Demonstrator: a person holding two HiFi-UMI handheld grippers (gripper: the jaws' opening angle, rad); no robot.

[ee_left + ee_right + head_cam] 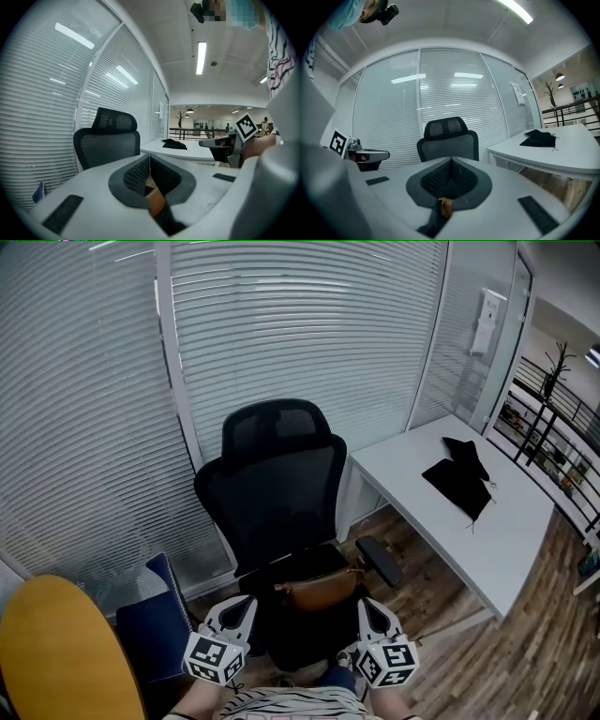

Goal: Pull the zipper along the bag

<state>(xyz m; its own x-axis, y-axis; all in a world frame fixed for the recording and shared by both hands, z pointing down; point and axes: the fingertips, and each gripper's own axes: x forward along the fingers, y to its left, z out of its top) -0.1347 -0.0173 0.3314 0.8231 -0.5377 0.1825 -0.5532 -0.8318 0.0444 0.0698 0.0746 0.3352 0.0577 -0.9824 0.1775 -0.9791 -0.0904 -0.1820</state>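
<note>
A brown bag lies across the seat of a black office chair. My left gripper hovers just off the bag's left end and my right gripper just off its right end, both low and pointing toward the chair. In the left gripper view the left gripper has its jaws together, with a bit of the brown bag showing in the gap below the pads. The right gripper is likewise shut, a brown piece of the bag showing beneath. I see nothing clamped at either pair of tips.
A white desk stands to the right with a black cloth on it. A glass wall with blinds runs behind the chair. A yellow round top and a blue item sit at lower left. The floor is wood.
</note>
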